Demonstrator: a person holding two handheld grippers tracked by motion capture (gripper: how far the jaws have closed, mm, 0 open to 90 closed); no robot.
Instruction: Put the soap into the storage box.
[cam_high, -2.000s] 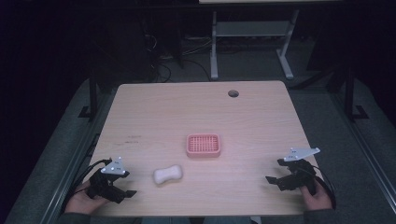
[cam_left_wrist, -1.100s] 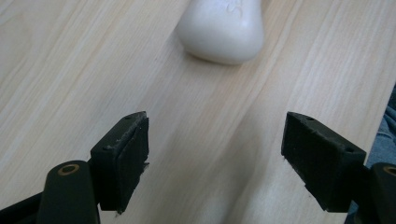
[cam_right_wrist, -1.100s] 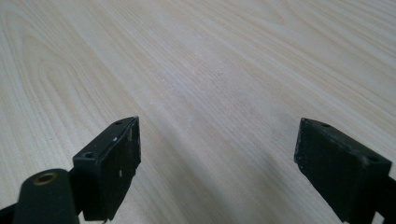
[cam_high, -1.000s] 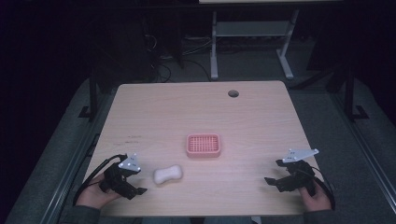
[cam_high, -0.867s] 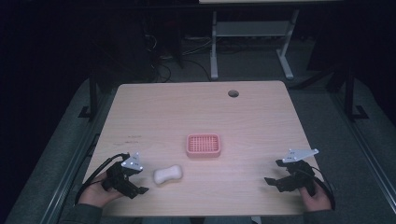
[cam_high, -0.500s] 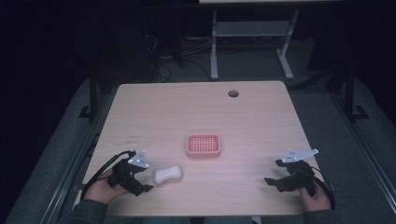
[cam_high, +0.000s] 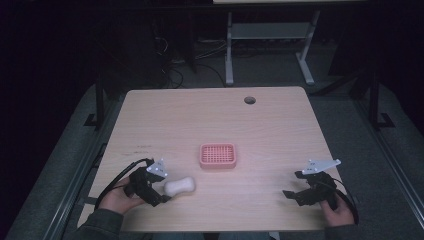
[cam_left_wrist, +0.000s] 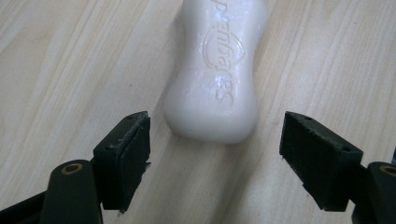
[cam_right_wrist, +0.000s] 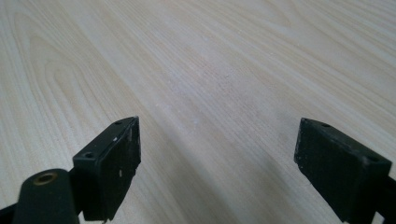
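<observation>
A white bar of soap (cam_high: 179, 186) lies flat on the wooden table (cam_high: 260, 130), near its front left. My left gripper (cam_high: 159, 190) is open right at the soap's left end. In the left gripper view the soap (cam_left_wrist: 218, 74) lies lengthwise just ahead of the gripper (cam_left_wrist: 217, 156), its near end level with the spread pads but not touched by them. A pink ridged soap dish (cam_high: 217, 155) sits at the table's middle, empty. My right gripper (cam_high: 295, 186) rests open at the front right, with bare wood between its pads (cam_right_wrist: 116, 158).
A round cable hole (cam_high: 249, 100) is at the table's far right. Metal desk legs (cam_high: 229, 45) and cables stand on the dark floor beyond the far edge. Black rails run along both sides of the table.
My left gripper has slid right along the front of the table until its open jaws reached the soap's left end. The right gripper, soap and dish have not moved.
</observation>
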